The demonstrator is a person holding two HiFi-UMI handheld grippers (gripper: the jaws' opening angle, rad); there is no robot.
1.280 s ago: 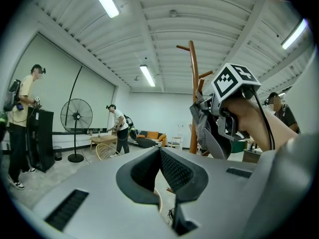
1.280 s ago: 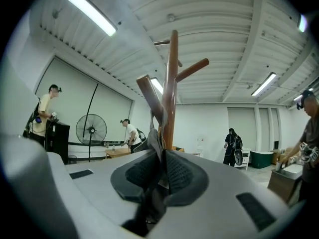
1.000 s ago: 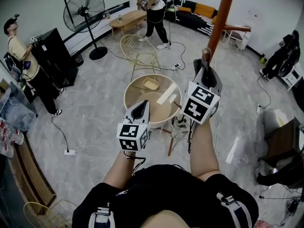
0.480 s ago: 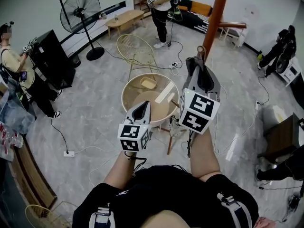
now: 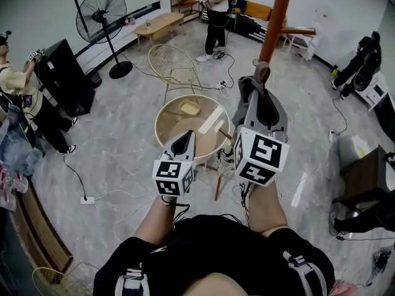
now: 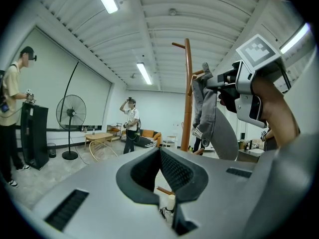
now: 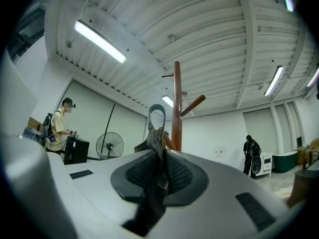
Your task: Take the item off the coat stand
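Observation:
The brown wooden coat stand [image 5: 277, 18] rises just beyond my right gripper [image 5: 261, 84]. That gripper is shut on a grey garment [image 5: 247, 92], which hangs down beside it. In the right gripper view the cloth [image 7: 157, 133] is pinched between the pads, and its hanging loop [image 7: 156, 114] stands up in front of the pole [image 7: 176, 103]. The left gripper view shows the garment [image 6: 212, 121] dangling next to a peg of the stand [image 6: 187, 88]; I cannot tell whether it touches. My left gripper [image 5: 185, 138] hovers lower left, shut and holding nothing.
A round wooden table [image 5: 170, 113] stands below the grippers, with a wire chair [image 5: 173, 63] behind it. A standing fan [image 5: 102, 14], a black cabinet [image 5: 62, 73] and a person [image 5: 18, 91] are on the left. Another person [image 5: 217, 11] stands at the back; cables cross the floor.
My right gripper has risen with the grey garment and now looks larger and nearer in the head view. The left gripper has stayed where it was.

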